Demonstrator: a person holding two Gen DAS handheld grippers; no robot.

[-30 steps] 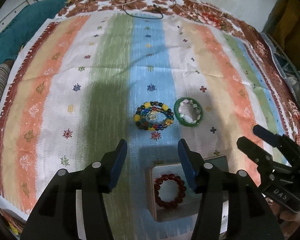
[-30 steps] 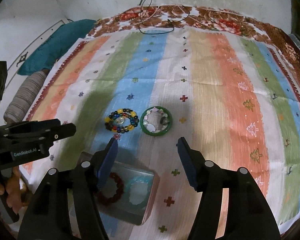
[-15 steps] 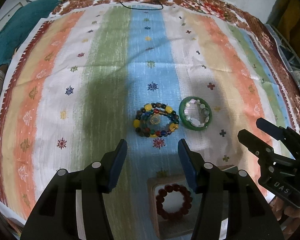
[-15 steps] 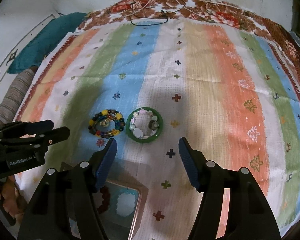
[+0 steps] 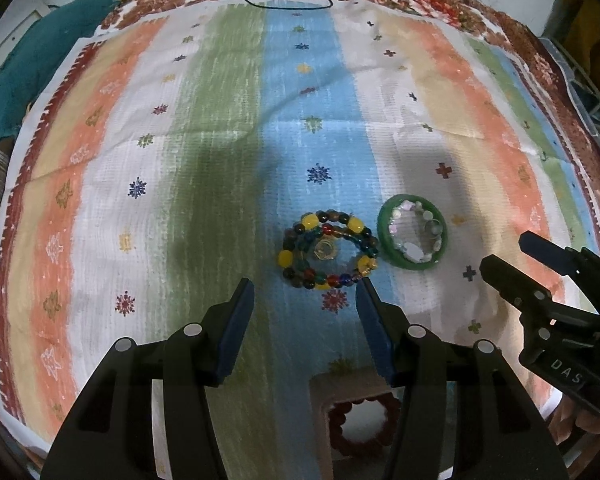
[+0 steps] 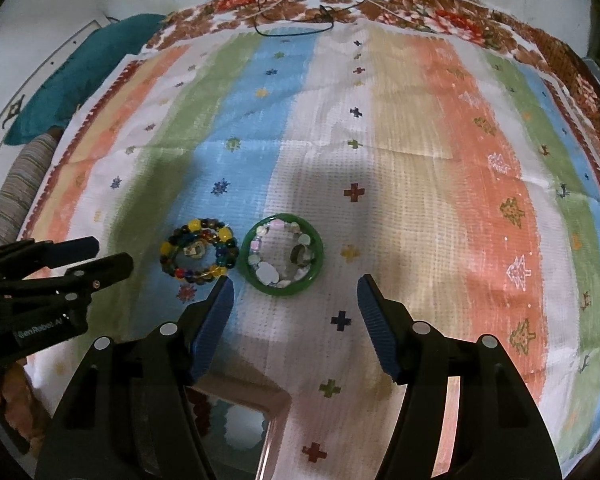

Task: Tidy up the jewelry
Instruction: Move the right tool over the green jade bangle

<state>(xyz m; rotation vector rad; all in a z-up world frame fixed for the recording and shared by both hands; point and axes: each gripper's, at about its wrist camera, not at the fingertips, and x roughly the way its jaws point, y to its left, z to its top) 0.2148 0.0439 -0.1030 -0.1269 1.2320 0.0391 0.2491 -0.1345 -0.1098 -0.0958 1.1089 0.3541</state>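
Jewelry sorting, early: red bracelet (image 5: 360, 420) is lying boxed at bottom centre; I am holding both hand-held grippers (image 5: 304, 312) (image 6: 296, 304) wide open, empty, facing beaded bracelet (image 5: 327, 255) and green bangle (image 6: 282, 258).

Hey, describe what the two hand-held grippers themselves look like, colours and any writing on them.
Both are matte black plastic. The left hand-held gripper and right hand-held gripper each have two fingers lined with ribbed blue pads and silver round rivets. White lettering shows on the bodies: "DAS" on the right, "GenRobot.AI" on the left. No cables visible.
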